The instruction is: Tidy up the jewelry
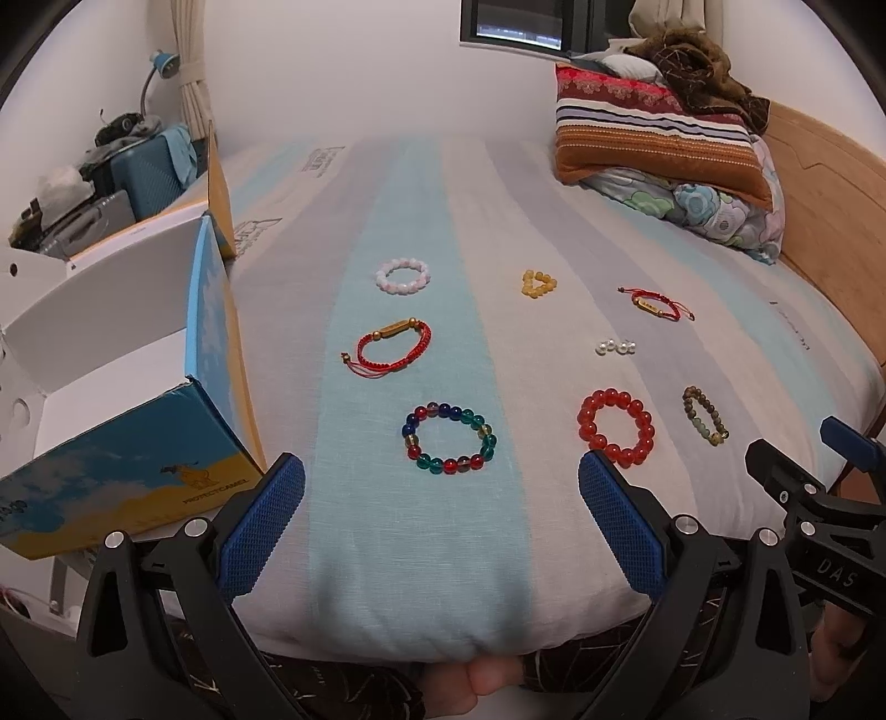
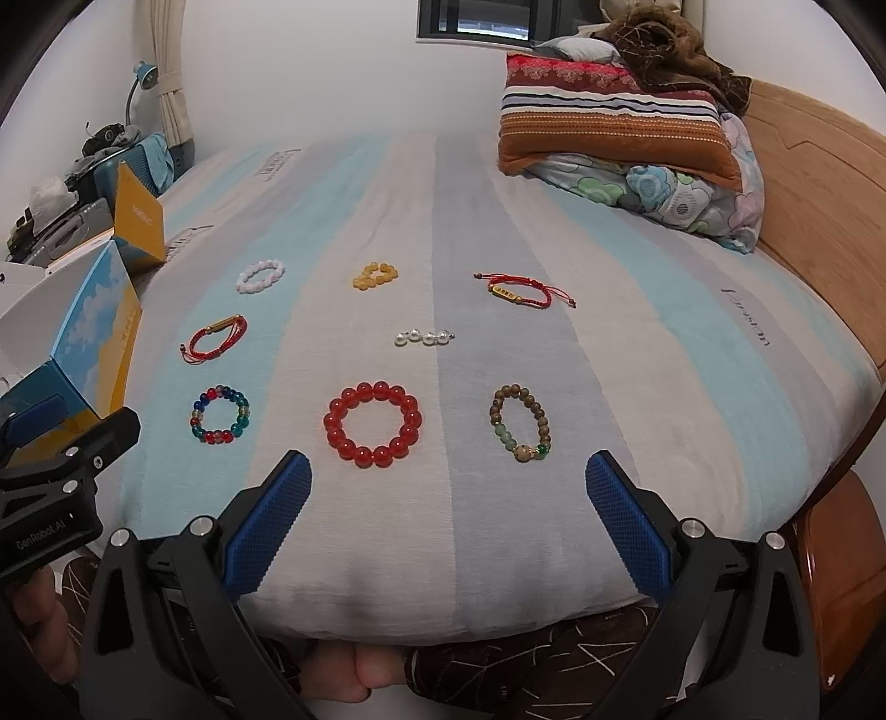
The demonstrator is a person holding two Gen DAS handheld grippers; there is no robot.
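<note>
Hovering side by side, left gripper (image 1: 441, 482) and right gripper (image 2: 448, 481) gape above the bed (image 2: 692, 343).

The room is lit softly and evenly, not too bright and not dark. The striped bed cover (image 1: 432, 310) looks pale and a bit washed out at the far end. Shadows are faint; small soft ones sit under the beads. The window (image 2: 482, 19) is dark with a little glow. Both pictures bend round at the edges, with black corners. Things up close look a little fuzzy.
</note>
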